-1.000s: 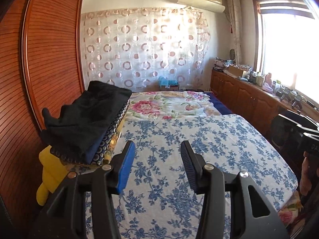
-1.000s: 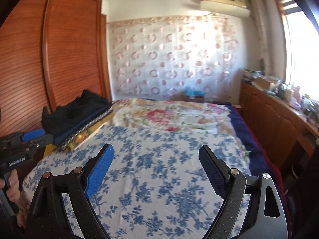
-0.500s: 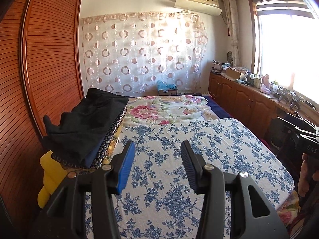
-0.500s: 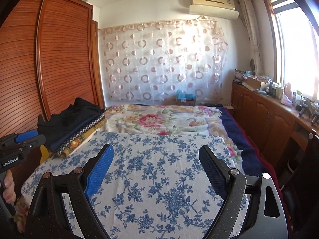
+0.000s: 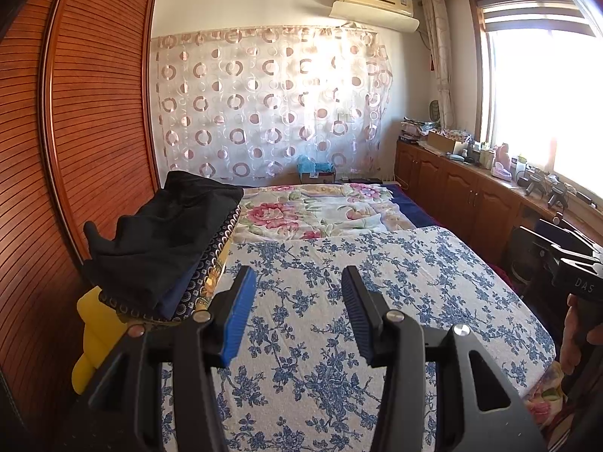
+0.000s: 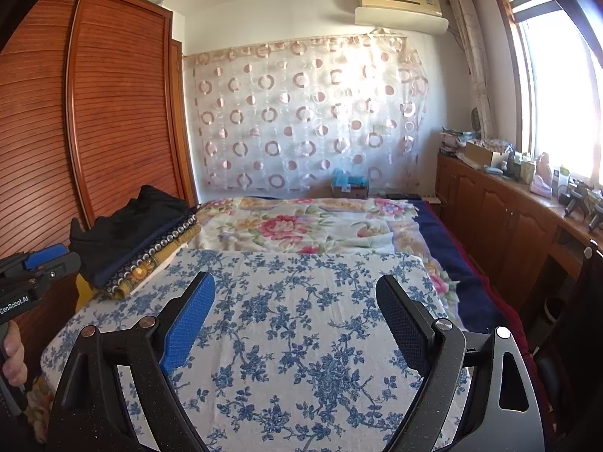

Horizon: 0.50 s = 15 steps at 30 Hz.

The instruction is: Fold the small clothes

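Observation:
A crumpled black garment lies on top of a folded stack at the left edge of the bed, and shows in the right wrist view too. In front of both grippers a white cloth with blue flowers is spread flat over the bed. My left gripper hovers over it, half open, with nothing between its fingers. My right gripper stands wide open above the same cloth, also empty. Each gripper shows at the edge of the other's view: the right gripper and the left gripper, each held by a hand.
A wooden slatted wardrobe runs close along the left of the bed. Low wooden cabinets with clutter on top line the right wall under a bright window. A floral blanket covers the far half of the bed. Something yellow sits under the stack.
Both views have shifted only slightly and the right wrist view has sharpened. Neither gripper has changed its opening, and nothing on the bed has moved.

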Available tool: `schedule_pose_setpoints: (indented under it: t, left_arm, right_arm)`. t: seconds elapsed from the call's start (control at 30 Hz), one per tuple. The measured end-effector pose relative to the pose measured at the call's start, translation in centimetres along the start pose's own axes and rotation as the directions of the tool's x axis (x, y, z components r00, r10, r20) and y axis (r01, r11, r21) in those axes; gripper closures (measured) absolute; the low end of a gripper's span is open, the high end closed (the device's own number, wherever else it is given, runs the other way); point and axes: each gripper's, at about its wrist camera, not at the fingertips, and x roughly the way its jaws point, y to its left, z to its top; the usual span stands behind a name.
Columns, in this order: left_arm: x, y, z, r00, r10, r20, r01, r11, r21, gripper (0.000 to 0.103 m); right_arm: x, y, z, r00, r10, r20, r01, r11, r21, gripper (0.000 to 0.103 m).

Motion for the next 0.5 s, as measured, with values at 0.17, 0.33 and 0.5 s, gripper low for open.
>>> schedule_pose_setpoints:
  t: [0.17,0.33,0.5]
  left_arm:
    - [-0.09,-0.04,-0.02,1.000,-0.002,0.002,0.002,1.000,0.001,0.056]
    - [-0.14,-0.07,0.01,1.000,-0.002,0.002,0.002,1.000,0.001,0.056]
    - [-0.11,-0.07,-0.03,1.000,-0.002,0.002,0.002,1.000,0.002,0.056]
  right_arm:
    - [-0.01,0.02,-0.02,1.000,0.001,0.001,-0.001,1.000,0.000,0.014]
    - [-0.15,0.09,-0.07,1.000,0.003,0.002,-0.003,1.000,-0.002,0.014]
    - [-0.19,0.27,-0.01,1.000,0.004,0.002,-0.004,1.000,-0.002,0.014]
